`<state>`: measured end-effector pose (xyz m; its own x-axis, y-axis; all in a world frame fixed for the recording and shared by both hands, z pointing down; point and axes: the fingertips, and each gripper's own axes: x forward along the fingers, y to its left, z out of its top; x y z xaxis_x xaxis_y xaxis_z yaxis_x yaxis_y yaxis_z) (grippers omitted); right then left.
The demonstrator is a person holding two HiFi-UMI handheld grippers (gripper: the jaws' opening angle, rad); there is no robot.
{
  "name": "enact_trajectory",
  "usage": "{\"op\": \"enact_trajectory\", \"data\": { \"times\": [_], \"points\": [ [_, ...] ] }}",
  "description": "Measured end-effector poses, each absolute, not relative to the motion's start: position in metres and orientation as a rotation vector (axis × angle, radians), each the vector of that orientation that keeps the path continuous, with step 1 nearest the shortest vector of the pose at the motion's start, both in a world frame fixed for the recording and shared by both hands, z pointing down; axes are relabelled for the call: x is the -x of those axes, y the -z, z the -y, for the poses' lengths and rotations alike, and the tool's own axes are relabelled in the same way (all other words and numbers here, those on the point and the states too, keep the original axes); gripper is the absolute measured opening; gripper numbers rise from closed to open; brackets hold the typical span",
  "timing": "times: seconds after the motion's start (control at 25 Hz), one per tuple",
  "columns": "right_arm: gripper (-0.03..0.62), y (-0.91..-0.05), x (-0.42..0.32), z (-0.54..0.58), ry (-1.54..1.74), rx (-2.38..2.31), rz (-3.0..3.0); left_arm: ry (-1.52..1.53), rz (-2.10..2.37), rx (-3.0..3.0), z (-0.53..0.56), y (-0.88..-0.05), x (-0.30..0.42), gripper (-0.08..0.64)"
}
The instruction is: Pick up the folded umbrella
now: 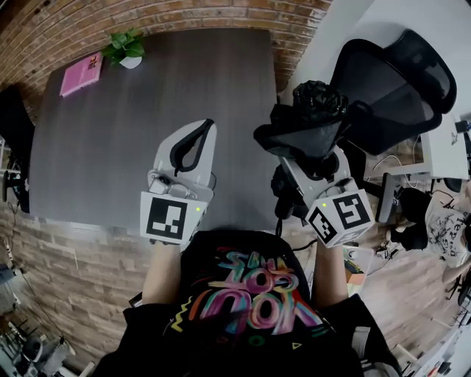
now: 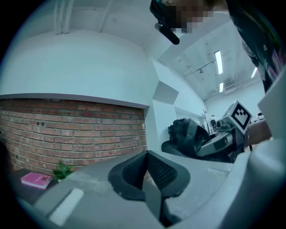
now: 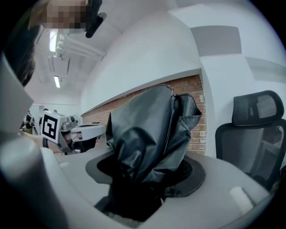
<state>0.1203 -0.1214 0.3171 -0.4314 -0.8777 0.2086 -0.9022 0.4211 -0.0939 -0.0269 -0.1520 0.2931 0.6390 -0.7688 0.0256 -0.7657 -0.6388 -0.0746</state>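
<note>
Right hand-held gripper clamped on black folded umbrella, held up by dark desk's edge, left hand-held gripper empty, jaws together, over desk

Place: an office.
Furniture: a broad dark desk and a black mesh office chair.
Walls: exposed brick wall, white plaster above.
Ceiling: strip lights.
On the desk: potted plant, pink book.

Looks steeply down from the head onto the table. Sits close behind the jaws of left gripper and right gripper, facing level toward the brick wall. Shares the plant between head and left gripper views.
</note>
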Motion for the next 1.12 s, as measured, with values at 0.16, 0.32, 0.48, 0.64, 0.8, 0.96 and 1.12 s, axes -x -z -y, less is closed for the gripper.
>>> {"op": "enact_trajectory", "data": {
  "times": [0.16,0.32,0.48,0.64,0.8,0.96,1.12],
  "points": [
    [0.290,-0.300,-0.133,0.113,-0.235,-1.672,2.563,0.074,-1.298,2.791,0.149,-0.290,0.024,0.002],
    [0.290,-0.292,-0.141,0.104,-0.165,-1.726,2.574,0.070,-1.297,2.784,0.148,-0.288,0.027,0.002],
    [0.290,-0.286,-0.146,0.098,-0.112,-1.752,2.582,0.080,-1.305,2.778,0.149,-0.287,0.029,0.002],
    [0.290,-0.285,-0.148,0.098,-0.106,-1.756,2.588,0.085,-1.314,2.774,0.149,-0.286,0.029,0.002],
    [0.290,-0.287,-0.146,0.100,-0.115,-1.754,2.596,0.094,-1.326,2.776,0.152,-0.289,0.031,0.002],
    [0.290,-0.289,-0.141,0.105,-0.127,-1.744,2.600,0.103,-1.336,2.781,0.155,-0.292,0.035,0.002],
    [0.290,-0.293,-0.138,0.107,-0.160,-1.729,2.616,0.104,-1.348,2.785,0.157,-0.294,0.036,0.002]
  ]
}}
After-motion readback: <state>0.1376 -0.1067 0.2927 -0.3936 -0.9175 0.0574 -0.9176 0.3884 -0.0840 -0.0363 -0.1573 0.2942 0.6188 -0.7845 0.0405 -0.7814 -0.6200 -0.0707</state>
